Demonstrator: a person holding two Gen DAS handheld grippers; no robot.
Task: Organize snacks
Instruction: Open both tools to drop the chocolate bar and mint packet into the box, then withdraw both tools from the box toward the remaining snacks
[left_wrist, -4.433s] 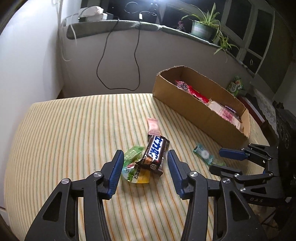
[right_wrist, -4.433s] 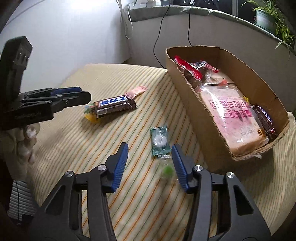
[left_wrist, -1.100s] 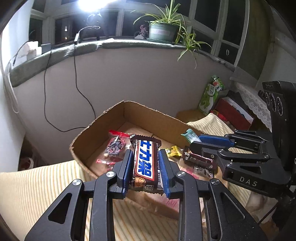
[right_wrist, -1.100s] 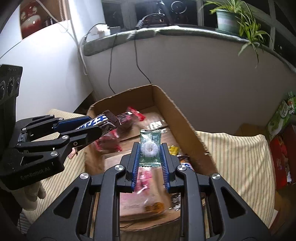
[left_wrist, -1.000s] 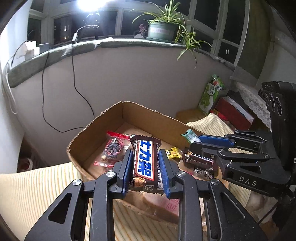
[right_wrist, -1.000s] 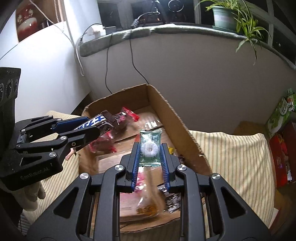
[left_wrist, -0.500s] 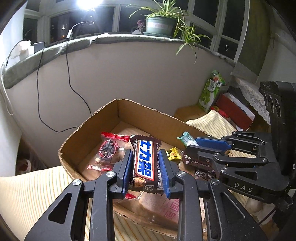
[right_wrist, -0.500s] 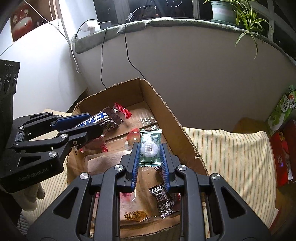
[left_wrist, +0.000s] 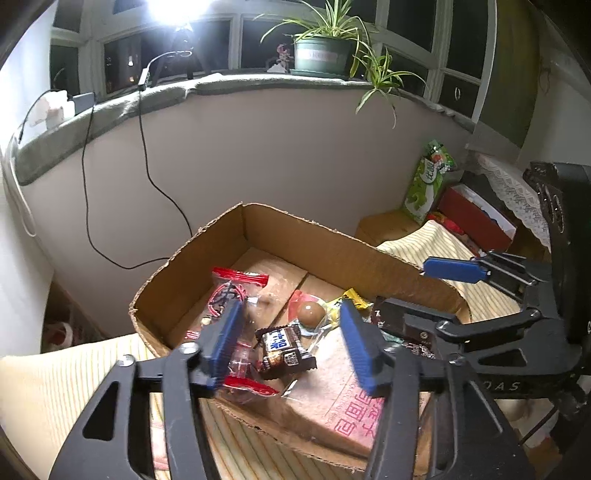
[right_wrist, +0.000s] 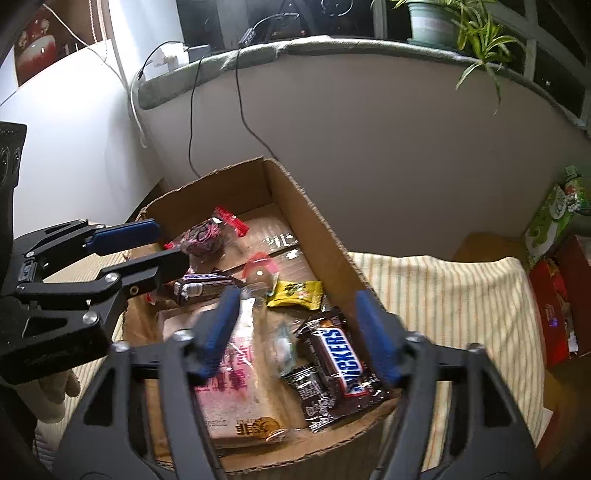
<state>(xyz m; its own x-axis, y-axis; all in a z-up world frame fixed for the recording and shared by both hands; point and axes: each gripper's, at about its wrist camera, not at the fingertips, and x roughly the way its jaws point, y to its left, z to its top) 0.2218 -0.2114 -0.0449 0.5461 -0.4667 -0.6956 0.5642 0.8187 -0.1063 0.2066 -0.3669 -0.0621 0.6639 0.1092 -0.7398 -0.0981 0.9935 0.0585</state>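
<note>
Release step: both my tools hang over the box, fingers spread wide, nothing pinched. Left tool sits above the bar, which lies in the box on the big pink pack. Right tool is over the mint, a blurred pale-green packet, lying or dropping by the Snickers; can't tell which. I judge this drop done, so next I need to lift both tools clear of the walls and swing toward whatever is left outside; none shows here.

Box is brown corrugated cardboard, open top, ragged torn rim, flaps taped flat on the floor. It sits on striped cloth, soft, cream with thin lines; bed or counter, can't tell. Bar wrapper is glossy dark film with crimped ends, stiff, slabby. Pink pack is flat, clear-wrapped, red print. Also inside: a red-topped clear bag, crinkly, and a small yellow sachet. Tool pads are blue, ribbed.
</note>
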